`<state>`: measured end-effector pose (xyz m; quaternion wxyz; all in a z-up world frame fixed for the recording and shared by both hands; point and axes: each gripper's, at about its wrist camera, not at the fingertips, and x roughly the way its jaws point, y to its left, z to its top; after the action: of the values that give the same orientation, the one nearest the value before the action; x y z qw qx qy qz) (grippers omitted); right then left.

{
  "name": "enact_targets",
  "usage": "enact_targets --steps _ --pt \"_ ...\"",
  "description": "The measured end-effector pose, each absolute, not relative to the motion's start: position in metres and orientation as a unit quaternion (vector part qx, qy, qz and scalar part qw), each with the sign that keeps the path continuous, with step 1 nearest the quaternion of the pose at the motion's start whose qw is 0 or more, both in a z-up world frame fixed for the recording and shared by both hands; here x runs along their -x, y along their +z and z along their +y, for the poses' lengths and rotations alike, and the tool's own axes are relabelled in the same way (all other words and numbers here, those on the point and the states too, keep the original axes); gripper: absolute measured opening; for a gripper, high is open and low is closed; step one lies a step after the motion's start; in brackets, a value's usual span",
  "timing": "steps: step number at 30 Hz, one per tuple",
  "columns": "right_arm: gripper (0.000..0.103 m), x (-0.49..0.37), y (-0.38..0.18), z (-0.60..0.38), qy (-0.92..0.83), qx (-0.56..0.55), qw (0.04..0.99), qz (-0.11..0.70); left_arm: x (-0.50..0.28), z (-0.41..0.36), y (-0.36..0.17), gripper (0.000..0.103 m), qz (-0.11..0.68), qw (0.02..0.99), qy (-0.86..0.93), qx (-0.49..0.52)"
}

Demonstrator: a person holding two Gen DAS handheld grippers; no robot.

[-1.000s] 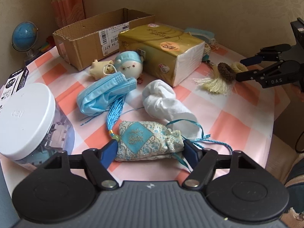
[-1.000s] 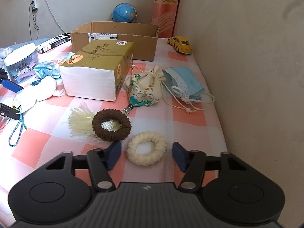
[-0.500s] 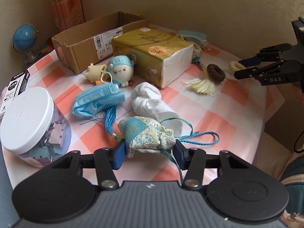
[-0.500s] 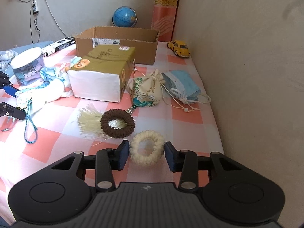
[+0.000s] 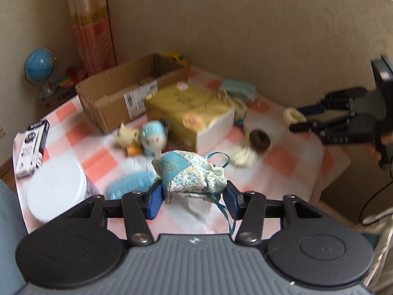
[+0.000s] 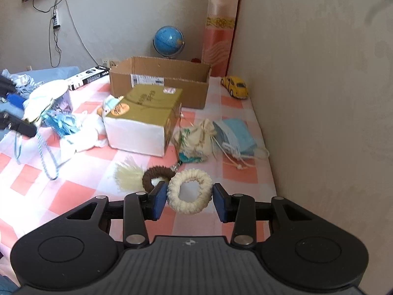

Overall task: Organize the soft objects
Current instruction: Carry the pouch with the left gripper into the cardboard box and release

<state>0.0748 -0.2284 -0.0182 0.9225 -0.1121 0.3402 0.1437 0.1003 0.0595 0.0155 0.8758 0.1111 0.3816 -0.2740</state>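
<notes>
My left gripper point(image 5: 194, 198) is shut on a blue brocade pouch point(image 5: 189, 175) and holds it above the table, its cords dangling. My right gripper point(image 6: 190, 200) is shut on a cream knitted scrunchie point(image 6: 190, 190), lifted off the cloth; it also shows in the left wrist view point(image 5: 292, 115). An open cardboard box point(image 6: 159, 78) stands at the back. A brown scrunchie point(image 6: 156, 175) on a cream tassel point(image 6: 127, 175), a cream drawstring pouch point(image 6: 196, 140), blue face masks point(image 6: 235, 135), a white cloth point(image 6: 83, 140) and a plush toy point(image 5: 154, 139) lie on the table.
A gold tissue pack point(image 6: 145, 115) sits mid-table in front of the box. A white-lidded jar point(image 5: 55, 191), a black-and-white carton point(image 5: 33, 151), a globe point(image 6: 168, 40) and a yellow toy car point(image 6: 234, 87) stand around the edges. The wall point(image 6: 319, 98) runs along the right.
Both grippers have risen from the table with their loads: the left with the blue pouch, the right with the cream scrunchie. One second ago both were open around them.
</notes>
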Motion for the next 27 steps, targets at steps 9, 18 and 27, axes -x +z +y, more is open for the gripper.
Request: enact_targets --steps 9,18,27 --pt "0.046 -0.078 -0.001 -0.226 0.160 0.107 0.928 0.320 -0.153 0.044 0.056 0.051 0.365 0.894 -0.241 -0.094" --pt "0.046 -0.086 0.007 -0.228 0.175 0.100 0.930 0.307 -0.231 0.017 0.088 0.051 0.339 0.915 -0.205 -0.079" --pt "0.046 -0.105 0.011 -0.235 0.172 0.090 0.933 0.303 -0.318 -0.017 0.071 0.051 0.362 0.914 -0.171 -0.070"
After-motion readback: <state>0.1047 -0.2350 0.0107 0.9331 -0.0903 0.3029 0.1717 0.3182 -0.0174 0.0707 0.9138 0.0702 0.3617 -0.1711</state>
